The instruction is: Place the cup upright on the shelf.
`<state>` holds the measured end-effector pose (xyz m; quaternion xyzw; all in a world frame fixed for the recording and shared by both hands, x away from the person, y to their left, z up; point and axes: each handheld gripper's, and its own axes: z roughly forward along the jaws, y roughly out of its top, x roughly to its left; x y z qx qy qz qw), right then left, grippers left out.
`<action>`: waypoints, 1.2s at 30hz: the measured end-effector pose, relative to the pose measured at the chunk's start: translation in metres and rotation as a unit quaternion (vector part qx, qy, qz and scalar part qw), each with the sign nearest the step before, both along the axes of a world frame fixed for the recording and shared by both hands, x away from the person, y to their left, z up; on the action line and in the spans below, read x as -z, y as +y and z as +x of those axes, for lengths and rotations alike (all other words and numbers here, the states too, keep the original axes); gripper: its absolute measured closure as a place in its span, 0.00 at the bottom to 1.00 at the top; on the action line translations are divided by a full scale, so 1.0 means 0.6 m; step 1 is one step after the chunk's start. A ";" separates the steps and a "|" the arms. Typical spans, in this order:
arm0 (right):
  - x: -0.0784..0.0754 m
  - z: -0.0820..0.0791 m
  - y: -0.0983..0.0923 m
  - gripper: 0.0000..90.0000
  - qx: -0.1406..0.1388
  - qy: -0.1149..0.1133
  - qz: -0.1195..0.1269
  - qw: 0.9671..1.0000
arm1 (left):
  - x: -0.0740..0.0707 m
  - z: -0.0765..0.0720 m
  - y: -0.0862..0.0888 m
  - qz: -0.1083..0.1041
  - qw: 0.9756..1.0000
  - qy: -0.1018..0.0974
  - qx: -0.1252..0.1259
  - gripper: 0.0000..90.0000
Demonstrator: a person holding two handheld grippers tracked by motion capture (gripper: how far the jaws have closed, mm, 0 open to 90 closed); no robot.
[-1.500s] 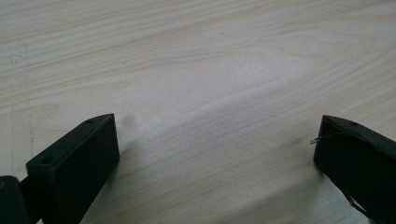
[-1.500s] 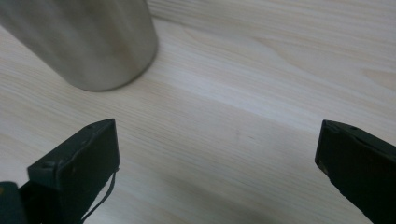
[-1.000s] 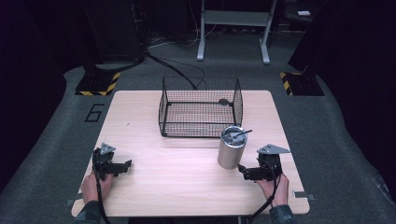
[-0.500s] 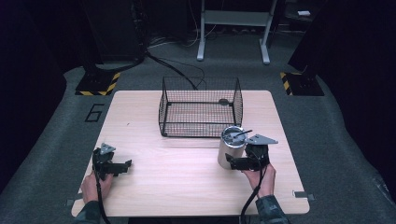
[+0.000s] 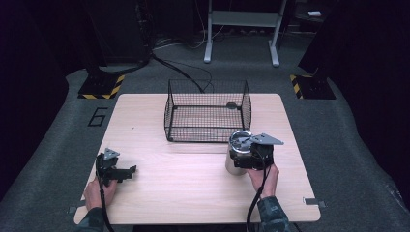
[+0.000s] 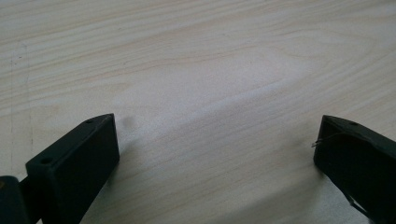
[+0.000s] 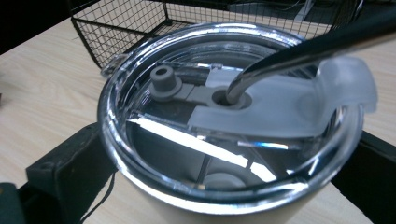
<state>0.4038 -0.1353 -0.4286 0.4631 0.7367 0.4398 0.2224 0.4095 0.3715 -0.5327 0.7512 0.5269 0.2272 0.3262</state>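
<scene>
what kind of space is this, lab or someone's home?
Likely a lab or recording studio: a lone wooden table on grey carpet, hazard-striped stand bases, floor cables, dark surroundings, and a floor marking "6".

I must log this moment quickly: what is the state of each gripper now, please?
Left gripper: open, fingers wide apart over bare table, holding nothing.
Right gripper: fingers on both sides of the steel tumbler; whether they grip it cannot be told.

Tumbler before basket, on table
</scene>
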 end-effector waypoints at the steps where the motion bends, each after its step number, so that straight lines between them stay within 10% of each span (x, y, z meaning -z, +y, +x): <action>1: 0.001 0.002 0.001 0.00 0.000 0.002 0.007 1.000 | 0.000 0.000 0.000 0.000 1.000 0.000 0.000 0.00; 36: -0.004 0.020 0.018 0.04 -0.002 -0.016 -0.002 1.000 | -0.001 0.000 0.001 0.000 1.000 0.003 0.002 0.00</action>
